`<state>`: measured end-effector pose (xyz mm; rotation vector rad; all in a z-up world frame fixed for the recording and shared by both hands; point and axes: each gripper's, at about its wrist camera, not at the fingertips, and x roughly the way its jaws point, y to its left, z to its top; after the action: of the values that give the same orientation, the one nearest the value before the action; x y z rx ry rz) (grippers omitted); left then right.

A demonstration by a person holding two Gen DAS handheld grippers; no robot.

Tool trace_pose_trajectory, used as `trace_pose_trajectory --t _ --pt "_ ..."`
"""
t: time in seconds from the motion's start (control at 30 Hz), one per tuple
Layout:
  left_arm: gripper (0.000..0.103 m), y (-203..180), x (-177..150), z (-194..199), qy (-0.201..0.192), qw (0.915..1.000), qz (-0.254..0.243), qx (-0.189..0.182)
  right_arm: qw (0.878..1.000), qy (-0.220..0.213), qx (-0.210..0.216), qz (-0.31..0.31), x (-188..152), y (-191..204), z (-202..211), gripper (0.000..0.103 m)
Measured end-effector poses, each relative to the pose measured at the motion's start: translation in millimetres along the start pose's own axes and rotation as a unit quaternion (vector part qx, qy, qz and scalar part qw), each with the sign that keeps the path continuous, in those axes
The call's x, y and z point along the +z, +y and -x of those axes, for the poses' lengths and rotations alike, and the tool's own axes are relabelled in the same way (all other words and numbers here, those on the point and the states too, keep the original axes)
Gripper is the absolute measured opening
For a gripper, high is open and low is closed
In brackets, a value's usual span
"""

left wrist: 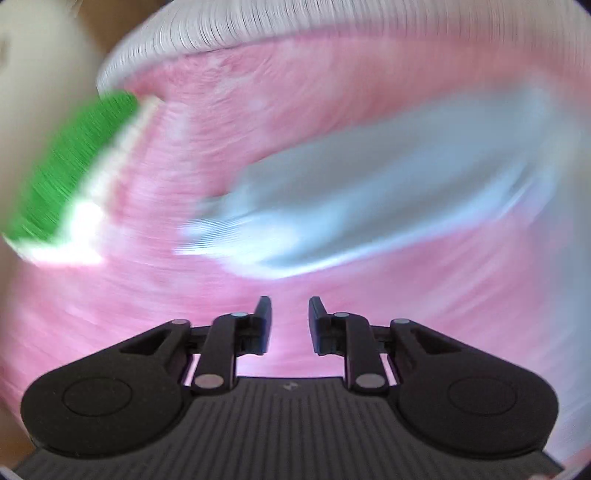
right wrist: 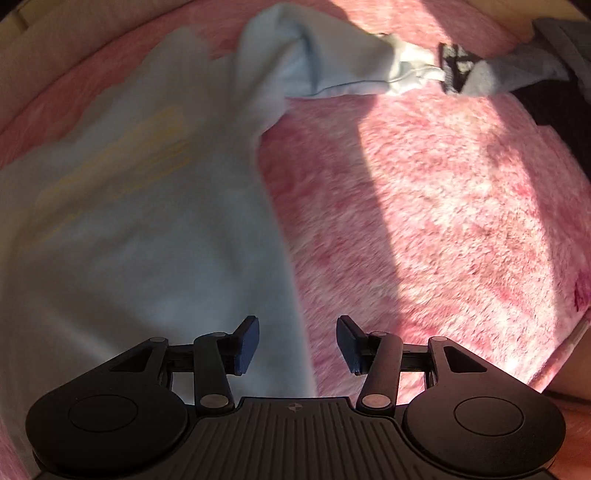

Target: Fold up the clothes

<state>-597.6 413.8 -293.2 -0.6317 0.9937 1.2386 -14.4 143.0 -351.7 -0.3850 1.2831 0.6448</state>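
A pale blue shirt (right wrist: 140,206) with a faint yellow print lies spread on a pink fluffy blanket (right wrist: 424,206). One sleeve (right wrist: 332,62) stretches toward the far right. My right gripper (right wrist: 297,343) is open and empty, just above the shirt's right edge. In the left wrist view everything is motion-blurred: the pale blue shirt (left wrist: 369,192) shows as a smear on the pink blanket (left wrist: 221,155). My left gripper (left wrist: 290,325) is open and empty, over bare blanket short of the shirt.
A green and white object (left wrist: 70,170) lies blurred at the left. A white ribbed edge (left wrist: 229,29) runs along the top. A grey garment and dark fabric (right wrist: 517,70) lie at the far right beyond the sleeve. A dark pink mark (right wrist: 580,291) sits at the right edge.
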Motion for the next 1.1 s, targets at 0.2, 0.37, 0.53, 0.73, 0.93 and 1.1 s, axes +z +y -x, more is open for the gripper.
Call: trace_pose_trajectory --t 0.2,0.37,0.53,0.73,0.93,1.1 --pt "0.019 -133 18 27 -0.034 0.9763 0.132 -0.168 0.977 -0.068 0.11 -0.167 78 -112 -18 0.051" --pt "0.019 -232 33 37 -0.041 0.9652 0.137 -0.219 0.942 -0.123 0.179 -0.258 145 -179 -42 0.051" --pt "0.02 -274 40 43 -0.048 0.9682 0.114 -0.217 0.928 -0.124 0.194 -0.294 197 -188 -87 0.051" --pt "0.02 -282 46 52 -0.057 0.976 0.073 -0.197 0.947 -0.154 0.181 -0.214 216 -158 -69 0.003" --pt "0.02 -265 52 48 -0.055 0.9781 0.047 -0.195 0.94 -0.255 0.119 -0.196 167 -189 53 0.003" --pt "0.022 -258 64 20 -0.024 0.9795 0.033 -0.197 0.967 -0.057 -0.004 -0.249 146 -236 13 0.018"
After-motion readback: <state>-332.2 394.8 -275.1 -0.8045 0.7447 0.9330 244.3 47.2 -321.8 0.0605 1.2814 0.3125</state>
